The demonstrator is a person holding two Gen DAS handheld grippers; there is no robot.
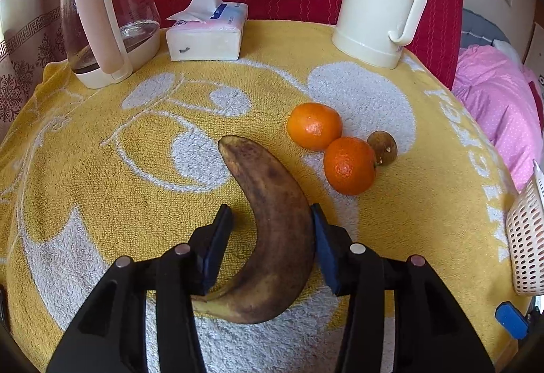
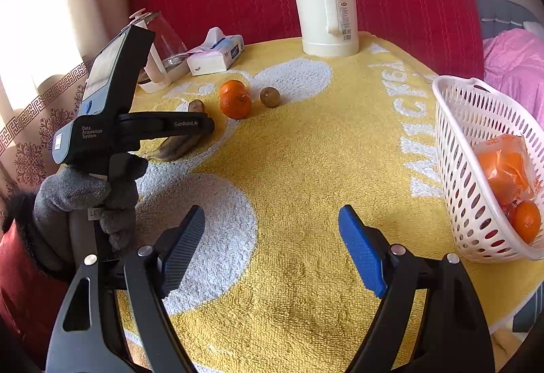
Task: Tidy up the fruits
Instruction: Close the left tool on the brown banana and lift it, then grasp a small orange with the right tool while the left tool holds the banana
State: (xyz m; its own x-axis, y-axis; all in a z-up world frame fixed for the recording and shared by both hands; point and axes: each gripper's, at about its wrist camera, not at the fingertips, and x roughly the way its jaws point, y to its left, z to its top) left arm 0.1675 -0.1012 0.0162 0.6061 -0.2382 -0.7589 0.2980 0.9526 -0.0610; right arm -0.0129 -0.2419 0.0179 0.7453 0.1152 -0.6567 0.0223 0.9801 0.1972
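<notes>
The banana (image 1: pixel 272 230) looks overripe and soft; the left gripper (image 1: pixel 272 243) straddles its thick middle, not yet pinching. The right gripper (image 2: pixel 272 247) is wide open, empty.

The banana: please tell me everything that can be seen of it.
The banana is overripe, its peel mostly brown with dark spots and only the stem end yellow. It is curved and lies flat on the yellow and white towel, blunt tip toward the two tangerines but apart from them. The left gripper straddles its middle: the right pad seems to touch the peel, the left pad stands clear.
</notes>
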